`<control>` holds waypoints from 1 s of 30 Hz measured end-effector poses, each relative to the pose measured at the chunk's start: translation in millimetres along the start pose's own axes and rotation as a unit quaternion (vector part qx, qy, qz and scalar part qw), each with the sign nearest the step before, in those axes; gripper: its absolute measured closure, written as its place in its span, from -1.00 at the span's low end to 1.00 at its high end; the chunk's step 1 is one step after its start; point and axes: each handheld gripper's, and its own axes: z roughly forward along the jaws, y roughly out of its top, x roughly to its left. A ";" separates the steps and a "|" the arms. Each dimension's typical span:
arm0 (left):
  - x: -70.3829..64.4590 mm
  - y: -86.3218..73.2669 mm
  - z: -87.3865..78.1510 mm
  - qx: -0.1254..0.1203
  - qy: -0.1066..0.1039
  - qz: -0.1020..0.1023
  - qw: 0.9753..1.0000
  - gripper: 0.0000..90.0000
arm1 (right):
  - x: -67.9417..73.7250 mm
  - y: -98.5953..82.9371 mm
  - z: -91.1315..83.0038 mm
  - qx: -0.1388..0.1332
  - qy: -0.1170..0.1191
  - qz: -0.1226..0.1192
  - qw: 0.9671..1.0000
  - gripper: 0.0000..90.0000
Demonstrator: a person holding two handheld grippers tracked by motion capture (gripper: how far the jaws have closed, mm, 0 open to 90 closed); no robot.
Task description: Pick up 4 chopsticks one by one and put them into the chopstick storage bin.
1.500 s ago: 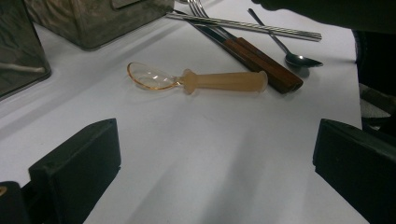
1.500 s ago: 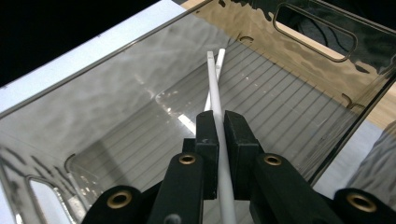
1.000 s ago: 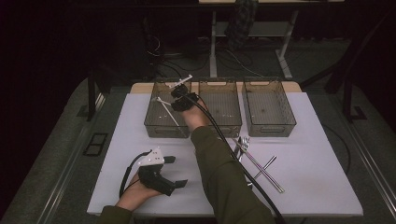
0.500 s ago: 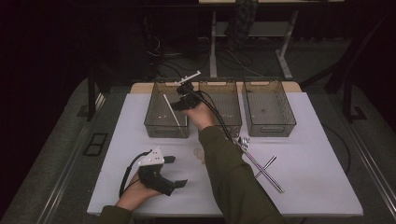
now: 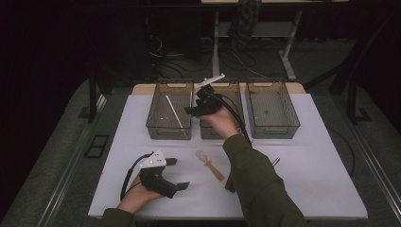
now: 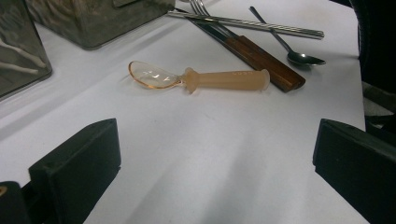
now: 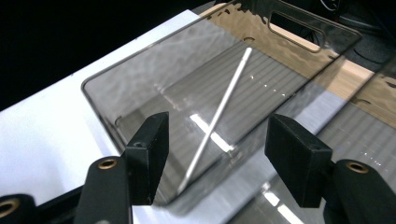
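My right gripper [image 5: 194,109] is raised over the seam between the left bin [image 5: 168,136] and the middle bin [image 5: 227,88], jaws open and empty. In the right gripper view the gripper [image 7: 219,133] looks down into the left bin [image 7: 299,29], where one thin metal chopstick [image 7: 229,100] lies slanted on the floor; the chopstick [image 5: 174,111] shows in the high view too. My left gripper [image 5: 177,173] rests open on the white table near the front left. Ahead of its jaws [image 6: 215,154] lies an orange translucent spoon [image 6: 224,80], also at table centre [image 5: 211,166].
A third clear bin [image 5: 272,128] stands at the back right. Beyond the orange spoon lie a wooden-handled knife [image 6: 261,56], a fork [image 6: 201,7], metal chopsticks [image 6: 261,25] and a steel spoon [image 6: 303,58]. My right forearm covers most of them in the high view.
My right gripper has risen and shifted right from over the left bin towards the middle one. The forearm swung right, uncovering the orange spoon and covering the cutlery. The left gripper stayed still.
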 end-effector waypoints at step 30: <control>0.6 -1.3 -1.2 0.001 0.006 -0.005 1.000 -1.00 | -14.6 -92.0 -90.4 0.005 0.014 -0.026 1.000 -0.09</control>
